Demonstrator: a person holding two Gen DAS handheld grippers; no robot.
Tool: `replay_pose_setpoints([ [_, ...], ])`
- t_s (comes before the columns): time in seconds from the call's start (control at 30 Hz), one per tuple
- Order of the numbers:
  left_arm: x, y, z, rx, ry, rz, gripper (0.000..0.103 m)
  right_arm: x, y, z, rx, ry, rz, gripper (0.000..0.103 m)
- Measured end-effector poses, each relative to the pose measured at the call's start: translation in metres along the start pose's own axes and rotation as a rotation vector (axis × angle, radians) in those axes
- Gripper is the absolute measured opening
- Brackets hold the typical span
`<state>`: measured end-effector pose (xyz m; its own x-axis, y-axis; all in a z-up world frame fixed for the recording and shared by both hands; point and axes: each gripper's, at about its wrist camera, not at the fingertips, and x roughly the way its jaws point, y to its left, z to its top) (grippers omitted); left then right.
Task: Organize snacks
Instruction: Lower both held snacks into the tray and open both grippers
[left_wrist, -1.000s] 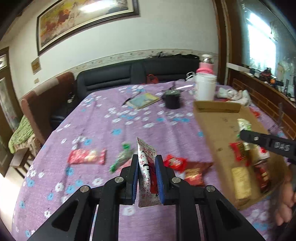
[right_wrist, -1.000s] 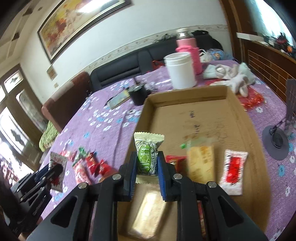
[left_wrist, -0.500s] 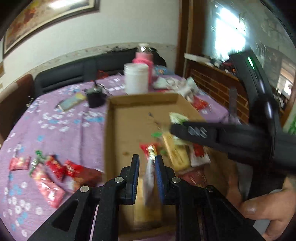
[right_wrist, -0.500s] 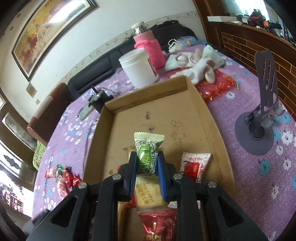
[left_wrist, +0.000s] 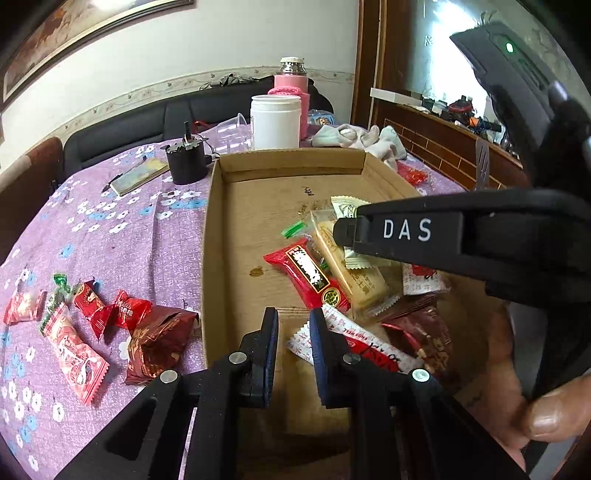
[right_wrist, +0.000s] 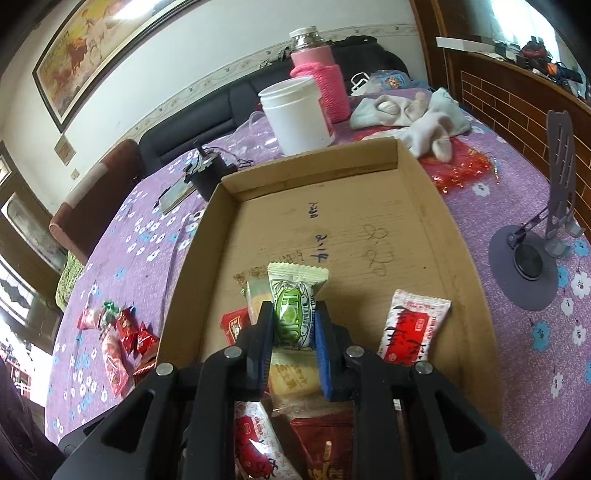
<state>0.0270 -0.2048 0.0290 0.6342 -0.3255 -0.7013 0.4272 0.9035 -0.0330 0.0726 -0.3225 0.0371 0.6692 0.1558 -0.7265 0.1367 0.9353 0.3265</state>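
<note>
A shallow cardboard box lies on the purple flowered cloth and holds several wrapped snacks. My left gripper hovers over the box's near left corner. Its jaws stand close together with nothing pinched between them. A white-and-red packet lies flat on the box floor under its right finger. My right gripper is shut on a green-and-white packet, held upright just above the snacks in the box. Its tip reaches in from the right in the left wrist view. Several red snacks lie on the cloth left of the box.
Behind the box stand a white jar, a pink flask and a small black pot. A crumpled cloth and a grey phone stand are to the right. A hand holds the right gripper.
My left gripper swung right, from over the cloth to over the box. The white-and-red packet it held upright now lies flat in the box. My right gripper sank slightly, still holding the green packet.
</note>
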Motion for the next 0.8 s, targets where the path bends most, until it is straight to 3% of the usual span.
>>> replay_pose_setpoints([
  [0.7,0.0037,0.0016,0.0017,0.018,0.012,-0.008,0.017,0.0006,0.0081,-0.0021,-0.041,-0.011,-0.029,0.021],
  [0.8,0.0042,0.0021,0.0019,0.017,0.014,-0.009,0.02,-0.0003,0.005,-0.0006,-0.028,-0.009,-0.035,0.031],
])
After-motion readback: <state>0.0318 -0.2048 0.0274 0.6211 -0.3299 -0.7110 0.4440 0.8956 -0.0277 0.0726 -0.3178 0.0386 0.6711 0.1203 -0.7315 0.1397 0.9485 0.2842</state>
